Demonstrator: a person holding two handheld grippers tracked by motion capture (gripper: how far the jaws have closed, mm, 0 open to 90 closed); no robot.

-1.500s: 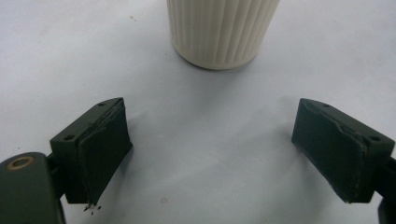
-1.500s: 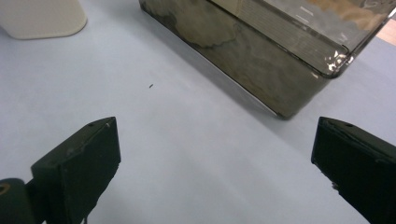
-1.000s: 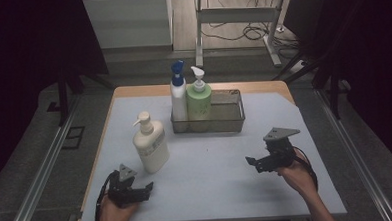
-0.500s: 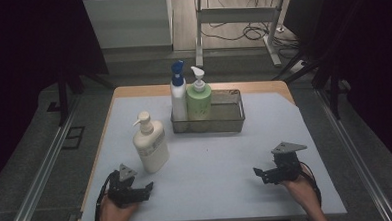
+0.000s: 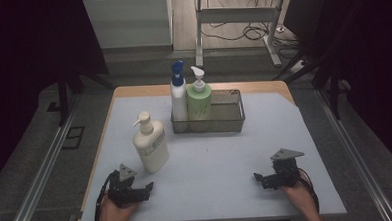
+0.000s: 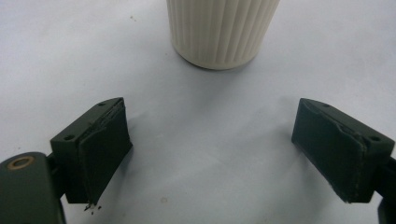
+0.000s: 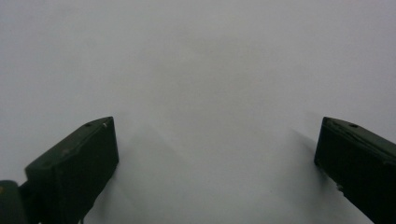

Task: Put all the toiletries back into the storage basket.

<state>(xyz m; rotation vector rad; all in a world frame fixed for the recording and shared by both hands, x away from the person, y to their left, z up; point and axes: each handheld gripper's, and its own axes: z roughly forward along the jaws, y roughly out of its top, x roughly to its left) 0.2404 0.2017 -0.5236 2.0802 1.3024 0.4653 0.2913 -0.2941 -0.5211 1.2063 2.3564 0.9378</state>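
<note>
Cream ribbed plastic pump bottle point(image 5: 149, 145) stands upright just ahead of the left gripper point(image 5: 146, 187).
Its jaws gape empty, nearer than the right gripper point(image 5: 257, 178), likewise spread.

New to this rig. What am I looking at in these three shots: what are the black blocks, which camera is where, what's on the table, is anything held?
No robot: a person holds a two-jaw tool in each hand. The high view looks down on the table, showing the left gripper and right gripper near its front edge. The other two cameras ride on the grippers; the black blocks are their jaws. Both sets stand wide apart, holding nothing. A cream pump bottle stands just ahead of the left gripper. Farther back, a wire basket holds a blue-capped bottle and a green pump bottle. The right gripper faces bare table.
</note>
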